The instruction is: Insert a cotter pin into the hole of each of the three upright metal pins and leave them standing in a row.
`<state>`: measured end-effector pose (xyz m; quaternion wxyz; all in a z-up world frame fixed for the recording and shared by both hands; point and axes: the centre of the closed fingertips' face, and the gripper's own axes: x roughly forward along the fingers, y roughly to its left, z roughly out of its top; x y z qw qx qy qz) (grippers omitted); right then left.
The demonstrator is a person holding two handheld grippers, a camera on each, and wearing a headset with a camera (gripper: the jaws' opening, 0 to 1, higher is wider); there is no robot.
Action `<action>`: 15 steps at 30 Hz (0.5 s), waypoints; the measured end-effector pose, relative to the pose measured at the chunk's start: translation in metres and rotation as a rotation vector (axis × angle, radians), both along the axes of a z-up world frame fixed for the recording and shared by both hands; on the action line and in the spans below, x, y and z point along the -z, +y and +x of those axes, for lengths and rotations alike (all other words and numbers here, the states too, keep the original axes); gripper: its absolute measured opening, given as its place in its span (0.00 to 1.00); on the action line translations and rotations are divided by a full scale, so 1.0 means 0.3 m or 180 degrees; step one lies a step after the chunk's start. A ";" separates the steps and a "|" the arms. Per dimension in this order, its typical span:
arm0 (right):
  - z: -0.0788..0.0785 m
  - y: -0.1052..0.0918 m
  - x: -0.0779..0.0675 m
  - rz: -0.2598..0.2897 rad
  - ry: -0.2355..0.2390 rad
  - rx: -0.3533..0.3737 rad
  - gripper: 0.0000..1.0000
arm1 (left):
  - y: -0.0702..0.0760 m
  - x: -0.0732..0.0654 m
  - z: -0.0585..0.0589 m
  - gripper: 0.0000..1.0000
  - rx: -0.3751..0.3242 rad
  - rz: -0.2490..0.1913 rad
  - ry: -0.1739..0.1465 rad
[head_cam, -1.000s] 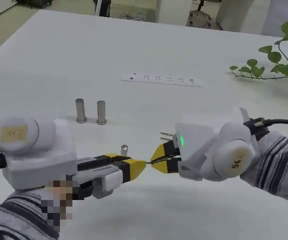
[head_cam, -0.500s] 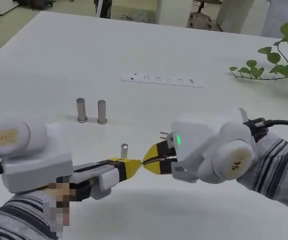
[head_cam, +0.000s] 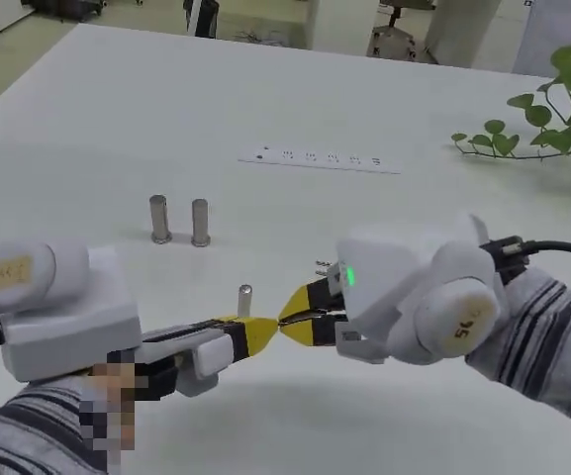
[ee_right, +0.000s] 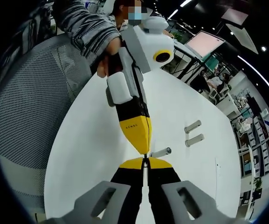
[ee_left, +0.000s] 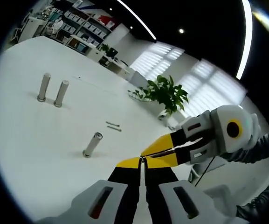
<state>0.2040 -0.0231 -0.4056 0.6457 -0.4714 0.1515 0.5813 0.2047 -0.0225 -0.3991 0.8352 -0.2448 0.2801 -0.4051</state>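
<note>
Two metal pins [head_cam: 159, 218] [head_cam: 200, 222] stand upright side by side on the white table; the third metal pin [head_cam: 244, 297] stands alone nearer to me, just behind the grippers. My left gripper [head_cam: 265, 332] and right gripper [head_cam: 293, 319] meet tip to tip above the table, both shut. A thin cotter pin [ee_left: 143, 159] is pinched where the yellow tips touch, almost fully hidden by them. In the right gripper view the same cotter pin [ee_right: 145, 161] shows as a short sliver. Spare cotter pins [head_cam: 323, 265] lie on the table behind the right gripper.
A white power strip [head_cam: 320, 158] lies further back on the table. A leafy plant [head_cam: 552, 109] trails over the far right corner. A grey mesh chair [ee_right: 36, 116] stands at the table's near side.
The two grippers' tips have closed in on each other; the thin stretch of cotter pin seen between them a second ago is now covered. Both drifted slightly left.
</note>
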 end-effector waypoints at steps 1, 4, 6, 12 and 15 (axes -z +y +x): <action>-0.002 -0.002 0.003 -0.0007 0.0031 0.0002 0.00 | -0.004 0.000 -0.007 0.00 0.0062 0.0046 -0.0042; 0.001 -0.012 0.016 -0.0062 0.0058 0.0018 0.00 | -0.007 -0.004 -0.017 0.00 0.0227 0.0176 -0.0243; 0.005 -0.016 0.021 -0.0055 0.0089 0.0052 0.01 | -0.009 -0.011 -0.022 0.00 0.0306 0.0236 -0.0361; -0.016 -0.022 0.029 -0.0051 0.0253 0.0062 0.00 | -0.013 -0.002 -0.047 0.00 0.0718 0.0691 -0.0808; -0.028 -0.023 0.034 -0.0093 0.0282 0.0010 0.00 | -0.015 0.000 -0.053 0.00 0.0865 0.0861 -0.1003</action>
